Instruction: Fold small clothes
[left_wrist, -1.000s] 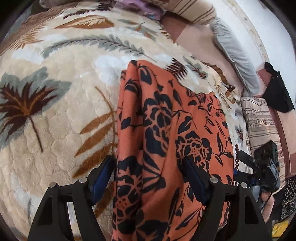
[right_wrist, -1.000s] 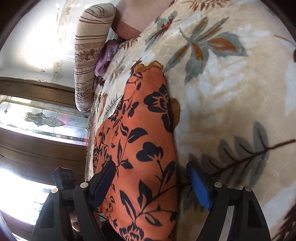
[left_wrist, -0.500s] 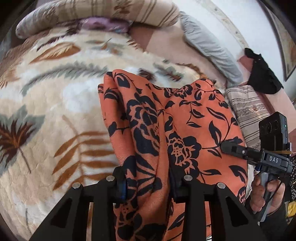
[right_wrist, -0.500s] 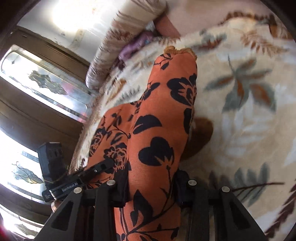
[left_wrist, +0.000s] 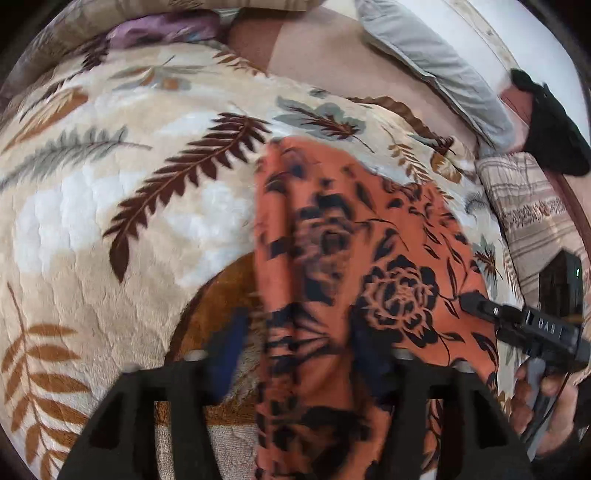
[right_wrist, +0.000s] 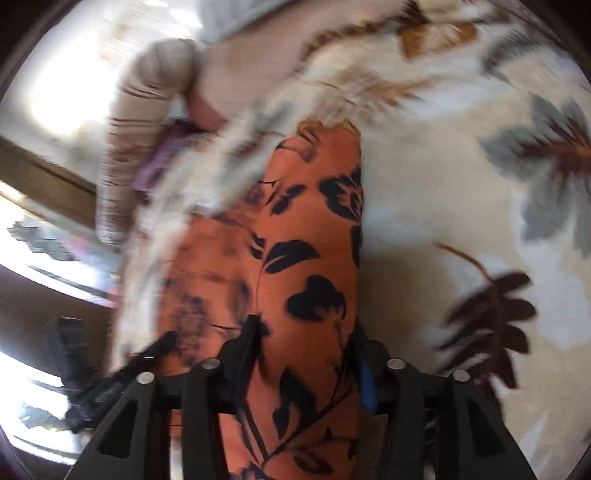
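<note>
Left claw (left_wrist: 295, 354) blurred, fingers spread either side of the orange floral garment (left_wrist: 369, 258); can't tell if it's gripping. Right claw (right_wrist: 306, 343) pinching the same garment's edge. Garment runs from 6 toward 12 o'clock over the leaf-print blanket (left_wrist: 110, 221) on the bed. Striped pillow (left_wrist: 532, 214) at 3 o'clock.

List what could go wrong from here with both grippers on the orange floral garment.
1. The left gripper looks partly open around the orange floral garment, so that end may slip out.
2. Both views are motion-blurred; a fast swing could skew the fold.
3. The right gripper pinches a bunched strip, which may set creases into the fold.
</note>
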